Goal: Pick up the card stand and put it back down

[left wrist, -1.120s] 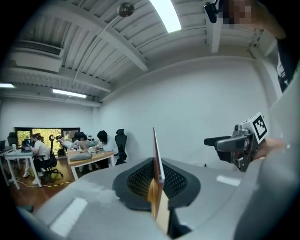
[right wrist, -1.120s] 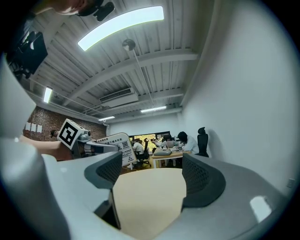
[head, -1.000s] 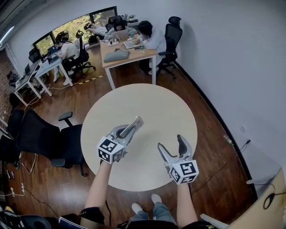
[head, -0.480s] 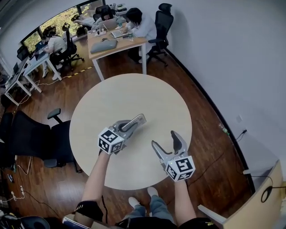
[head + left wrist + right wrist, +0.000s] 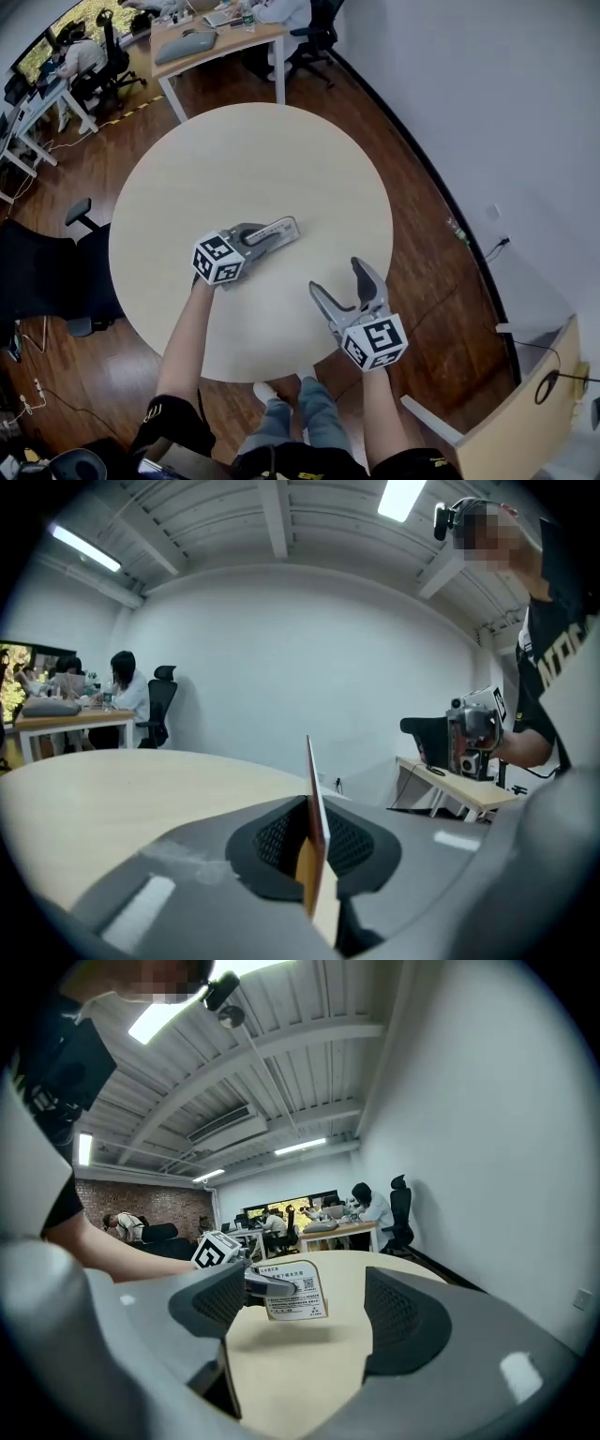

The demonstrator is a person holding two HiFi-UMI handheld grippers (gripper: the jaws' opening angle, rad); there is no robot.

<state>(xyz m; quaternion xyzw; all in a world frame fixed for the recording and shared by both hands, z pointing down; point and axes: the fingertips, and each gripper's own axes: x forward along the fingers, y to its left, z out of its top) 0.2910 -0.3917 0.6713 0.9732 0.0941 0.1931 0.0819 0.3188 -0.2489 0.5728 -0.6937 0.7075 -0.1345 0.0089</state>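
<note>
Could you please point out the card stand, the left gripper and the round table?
card stand (image 5: 306,1303): right gripper view, printed face.
left gripper (image 5: 288,228): head view, between its fingertips.
round table (image 5: 281,150): head view, bare top.

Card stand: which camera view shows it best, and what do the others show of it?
The right gripper view: the card stand faces it, print and QR code visible, held by the left gripper. The left gripper view shows it edge-on between shut jaws; the head view only a pale strip at the jaw tips.
</note>
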